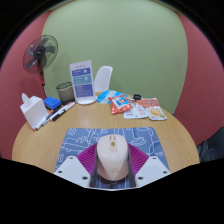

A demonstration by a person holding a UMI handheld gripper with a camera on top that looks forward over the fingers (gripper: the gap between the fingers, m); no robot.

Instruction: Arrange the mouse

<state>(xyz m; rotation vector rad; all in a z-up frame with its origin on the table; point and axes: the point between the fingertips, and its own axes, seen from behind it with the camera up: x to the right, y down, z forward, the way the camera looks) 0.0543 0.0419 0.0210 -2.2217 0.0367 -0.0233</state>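
Observation:
A beige computer mouse (112, 156) sits between my gripper's (112, 163) two fingers, its nose pointing away from me. Both pink pads (87, 157) press against its sides, so the gripper is shut on it. The mouse is over a patterned blue-grey mouse mat (75, 140) that lies on the near part of the round wooden table (100, 122). I cannot tell whether the mouse rests on the mat or is lifted off it.
At the table's far left stand a white box (35, 112), a blue-lidded jar (52, 103), a dark mesh cup (66, 92) and a white sign (83, 81). Snack packets (135, 104) lie at the far right. A fan (40, 54) stands behind, a white chair (103, 78) beyond the table.

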